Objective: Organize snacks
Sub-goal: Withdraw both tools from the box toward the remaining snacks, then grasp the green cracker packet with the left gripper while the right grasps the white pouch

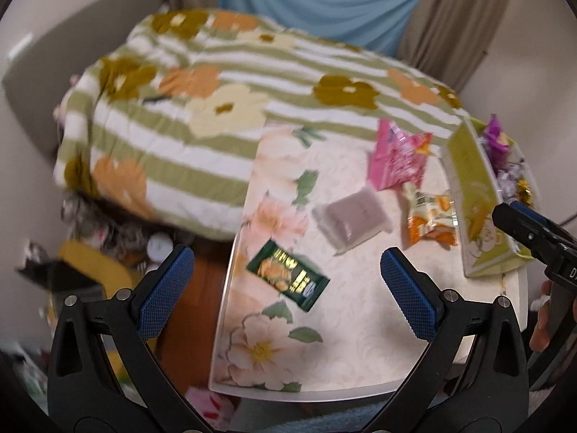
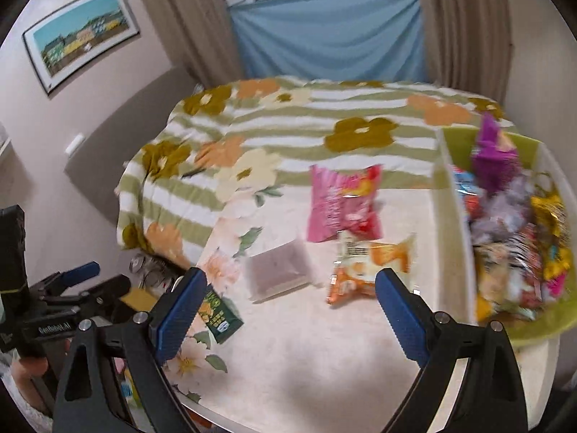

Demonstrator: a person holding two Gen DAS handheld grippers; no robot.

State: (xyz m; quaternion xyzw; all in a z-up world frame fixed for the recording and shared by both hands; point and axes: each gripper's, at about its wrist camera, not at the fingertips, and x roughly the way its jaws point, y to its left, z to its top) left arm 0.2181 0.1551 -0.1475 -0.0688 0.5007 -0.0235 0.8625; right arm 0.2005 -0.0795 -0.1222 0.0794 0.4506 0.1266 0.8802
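Loose snacks lie on a floral table [image 1: 346, 342]: a dark green packet [image 1: 288, 279] [image 2: 220, 315], a clear-wrapped grey-purple block [image 1: 351, 218] [image 2: 279, 270], an orange-and-white packet [image 1: 431, 220] [image 2: 368, 267] and a pink bag [image 1: 396, 157] [image 2: 342, 204]. A green box [image 1: 476, 198] [image 2: 533, 328] at the table's right holds several wrapped snacks. My left gripper [image 1: 288, 299] hovers open above the green packet. My right gripper [image 2: 288, 310] hangs open and empty over the table, short of the orange packet. The right gripper's tip [image 1: 519, 227] shows at the left view's right edge.
A bed with a green-striped flowered blanket [image 1: 216, 108] [image 2: 288, 133] adjoins the table's far side. Clutter lies on the floor left of the table [image 1: 90, 252]. Curtains and a blue cloth [image 2: 324, 36] hang behind. A framed picture [image 2: 83, 36] is on the left wall.
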